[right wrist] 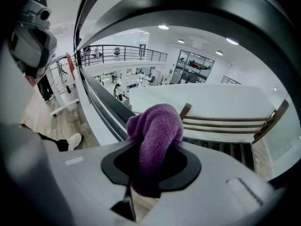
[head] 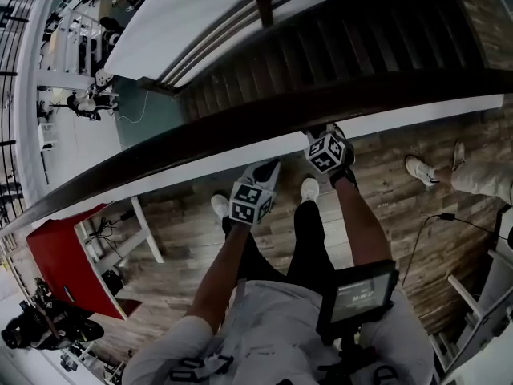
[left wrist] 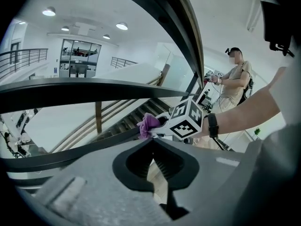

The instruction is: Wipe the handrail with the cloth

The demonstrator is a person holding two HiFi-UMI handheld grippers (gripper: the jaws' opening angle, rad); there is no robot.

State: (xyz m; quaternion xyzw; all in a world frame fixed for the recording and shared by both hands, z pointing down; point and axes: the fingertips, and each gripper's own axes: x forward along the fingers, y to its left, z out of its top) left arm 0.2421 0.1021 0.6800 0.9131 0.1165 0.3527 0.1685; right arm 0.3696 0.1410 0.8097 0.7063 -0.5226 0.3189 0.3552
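A dark handrail runs slantwise across the head view; in the right gripper view it arches close overhead. My right gripper is at its near edge, shut on a purple cloth that bulges out between the jaws. The head view hides the cloth, so I cannot tell whether it touches the rail. The left gripper view shows the cloth against the rail beside the right gripper's marker cube. My left gripper hangs just below the rail to the left, jaws together on nothing.
Beyond the rail a dark staircase drops away. On the wooden floor are a red stand and white table legs at the left, and another person's shoes and a cable at the right.
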